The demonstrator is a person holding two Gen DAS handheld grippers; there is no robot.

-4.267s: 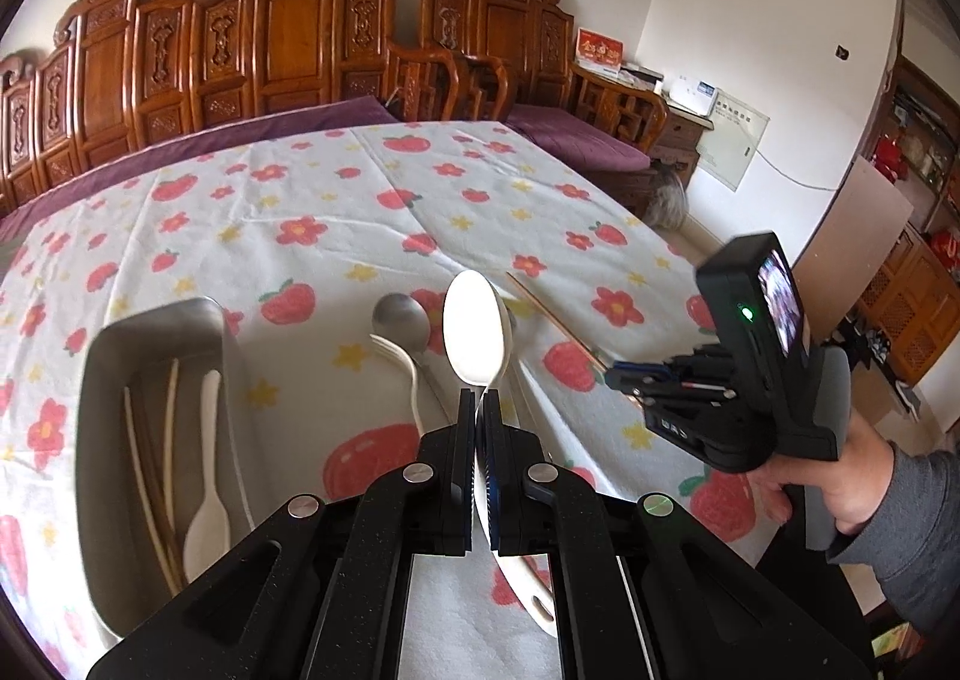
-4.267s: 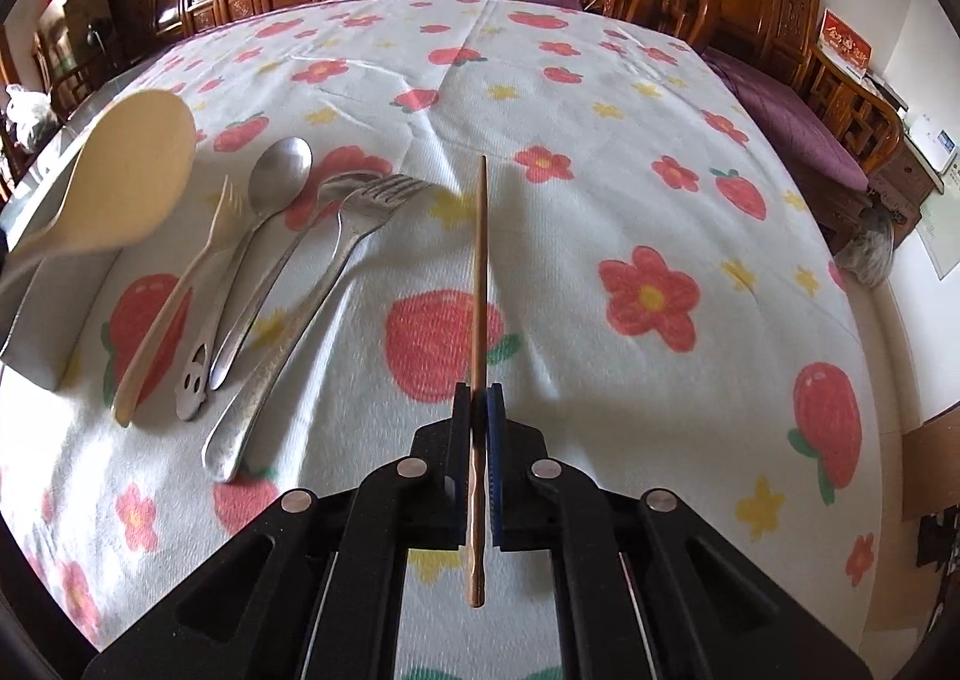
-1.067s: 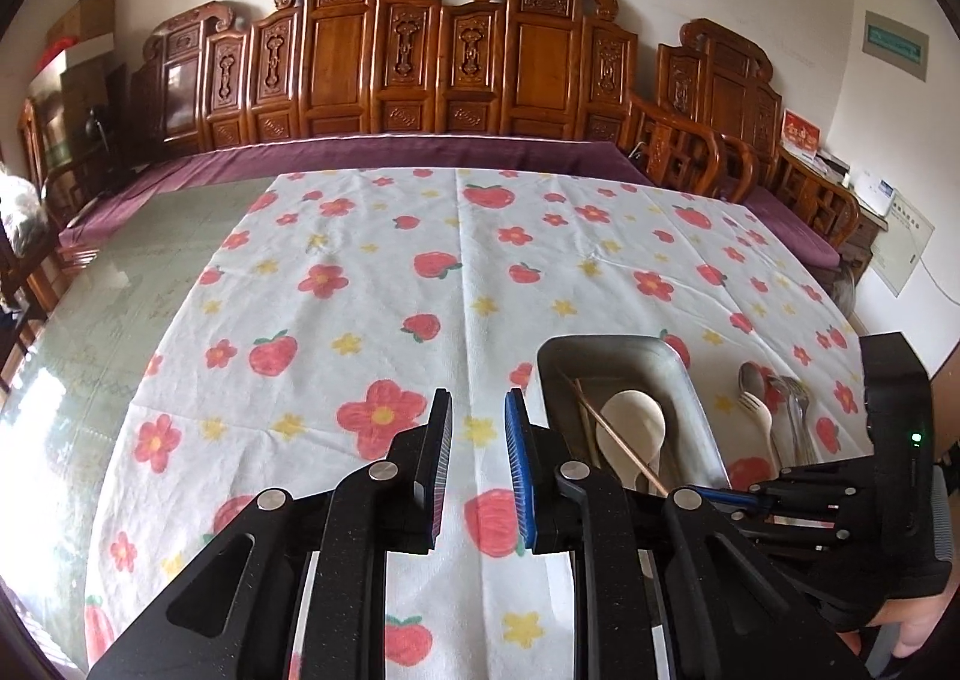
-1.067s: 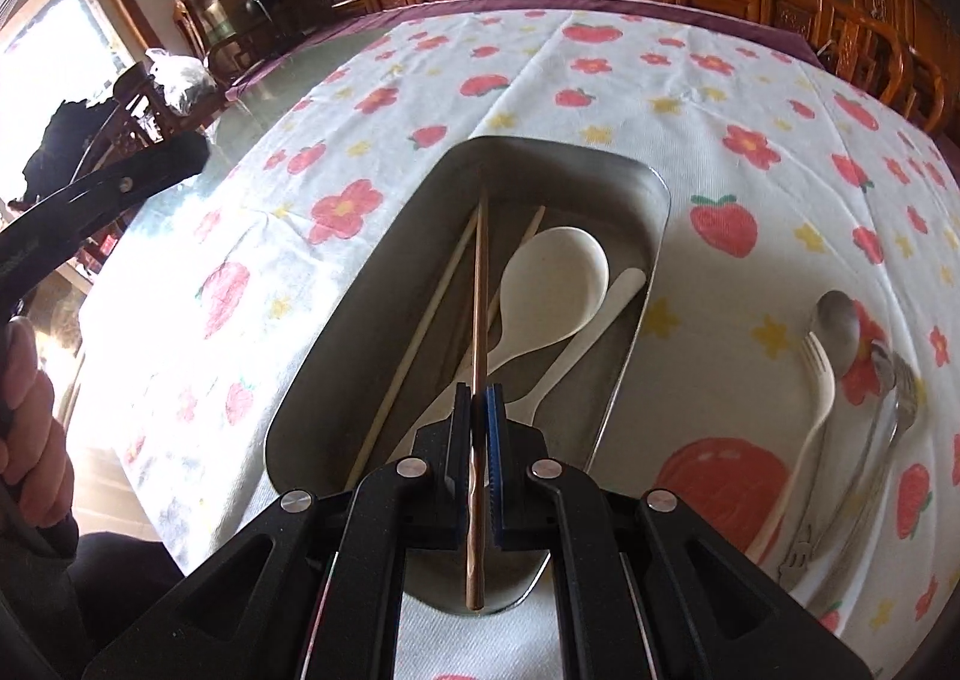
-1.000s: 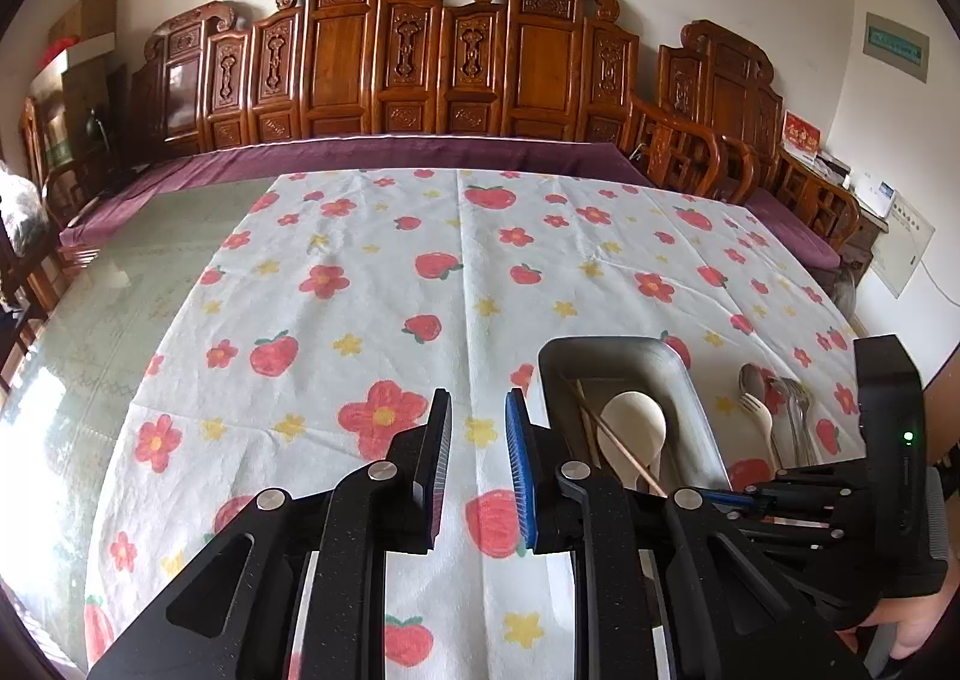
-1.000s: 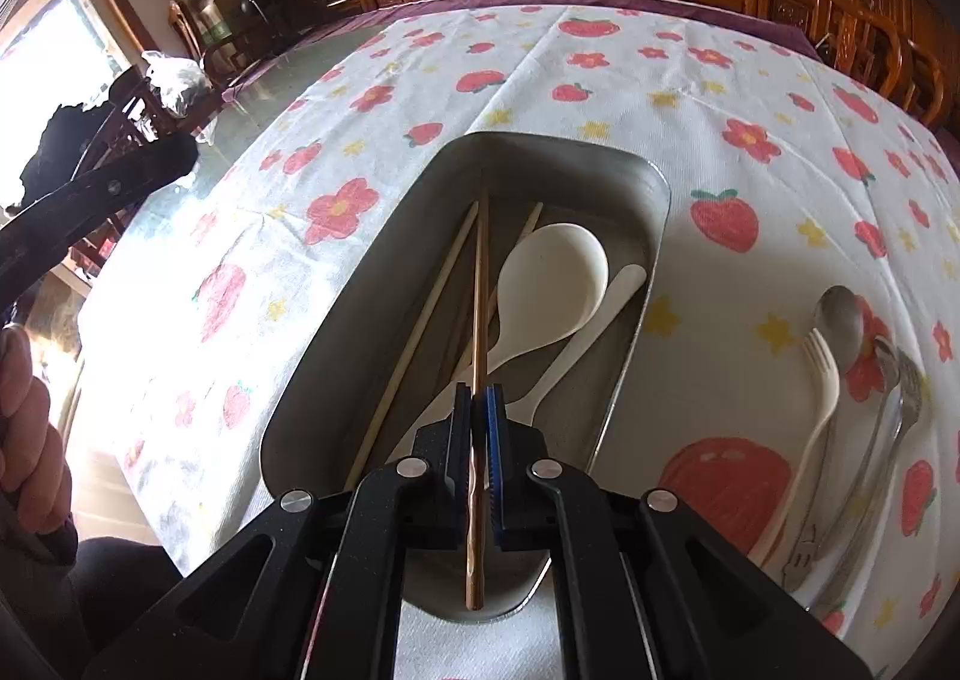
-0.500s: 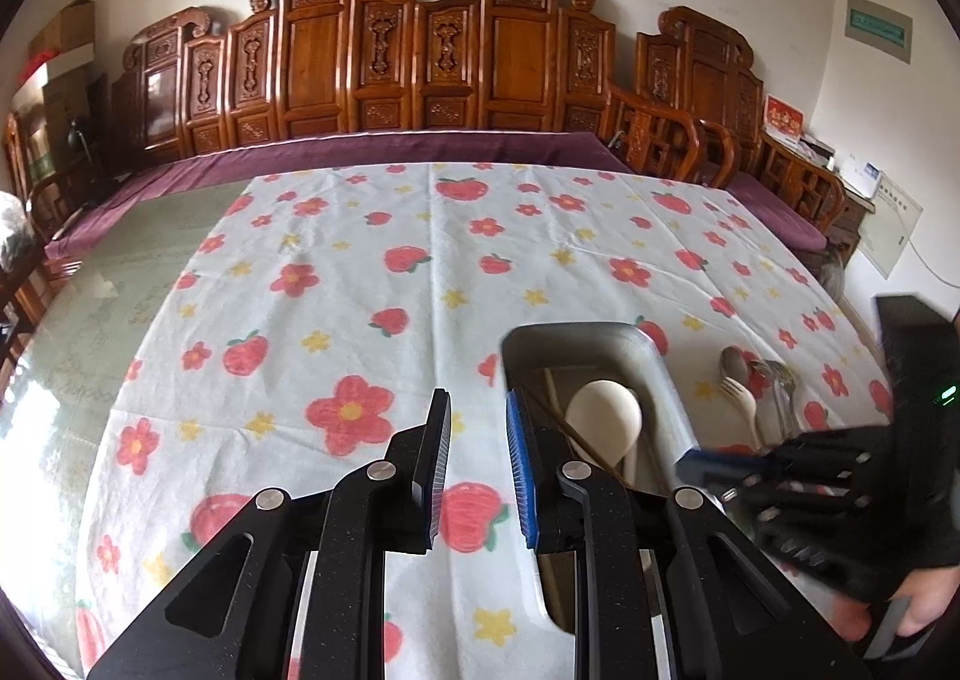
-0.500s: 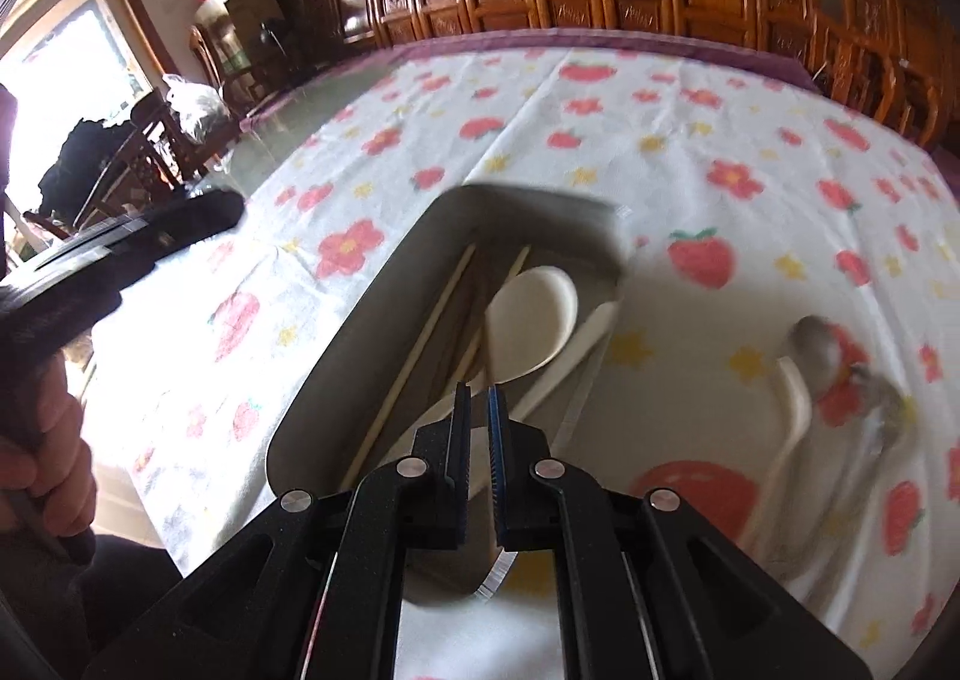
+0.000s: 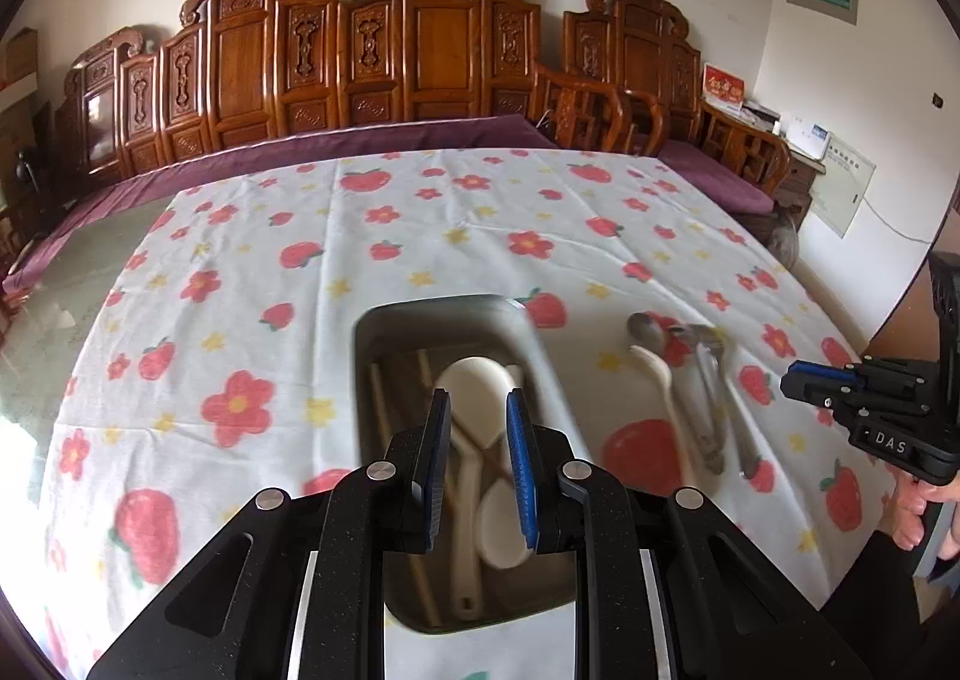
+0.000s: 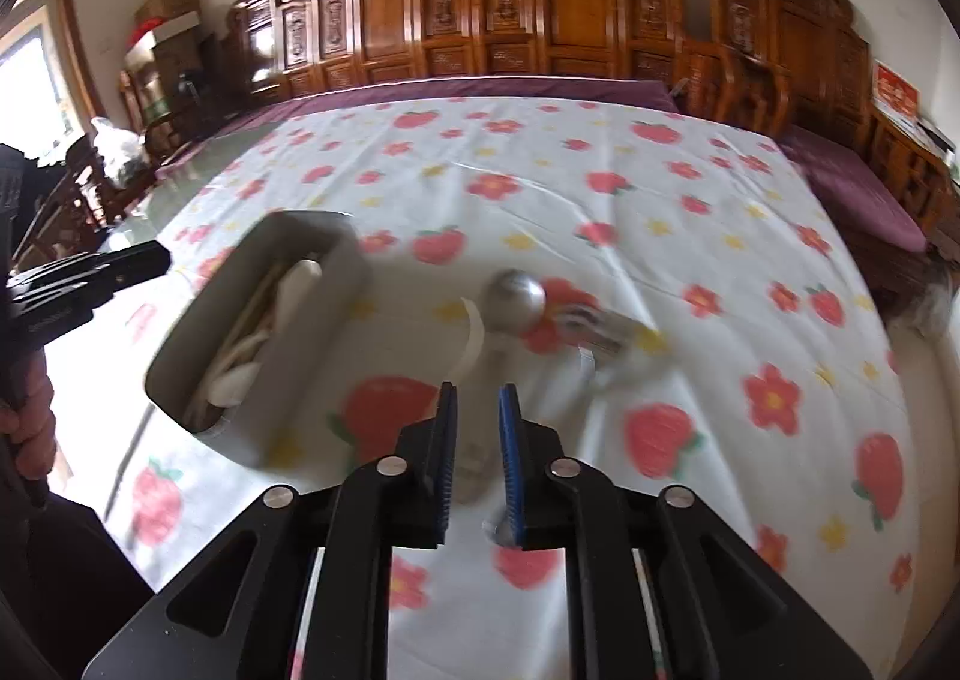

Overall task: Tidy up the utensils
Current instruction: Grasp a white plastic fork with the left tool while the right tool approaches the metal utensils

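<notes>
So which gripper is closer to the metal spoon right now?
Right. The right gripper hovers open just short of the metal spoon, pointing at it. The left gripper hangs open over the tray, with the spoon off to its right.

Metal spoon (image 10: 515,293) and forks (image 10: 600,333) motion-blurred, tray (image 9: 543,356) contents partly hidden behind left claw (image 9: 478,476)

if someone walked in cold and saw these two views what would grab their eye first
Probably the metal tray in the middle of the strawberry-print tablecloth, holding white spoons and wooden chopsticks. Just right of it, a loose row of utensils lies on the cloth: a white plastic one beside metal spoons and a fork. Both the left gripper and right gripper are open and empty, with a carved wooden bench behind.
</notes>
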